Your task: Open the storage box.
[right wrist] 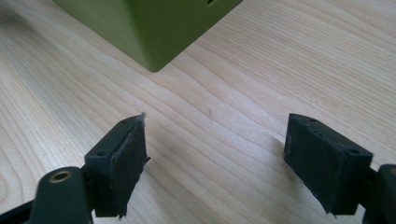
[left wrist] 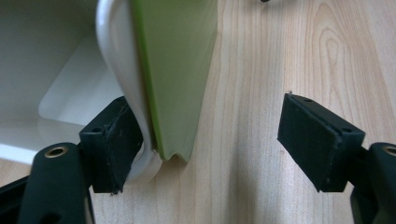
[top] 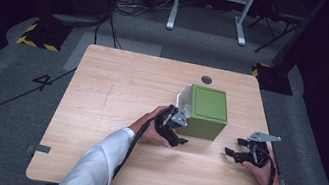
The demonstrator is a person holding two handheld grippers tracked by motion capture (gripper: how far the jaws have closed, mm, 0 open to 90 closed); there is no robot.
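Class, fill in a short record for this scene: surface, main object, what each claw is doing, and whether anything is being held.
surface: wooden table
main object: green box with a white container at its left side
left claw: open, one jaw against the white container's rim, the other apart over the table
right claw: open, over bare wood, short of the box corner
held: nothing clamped
person: white sleeves, one claw in each hand
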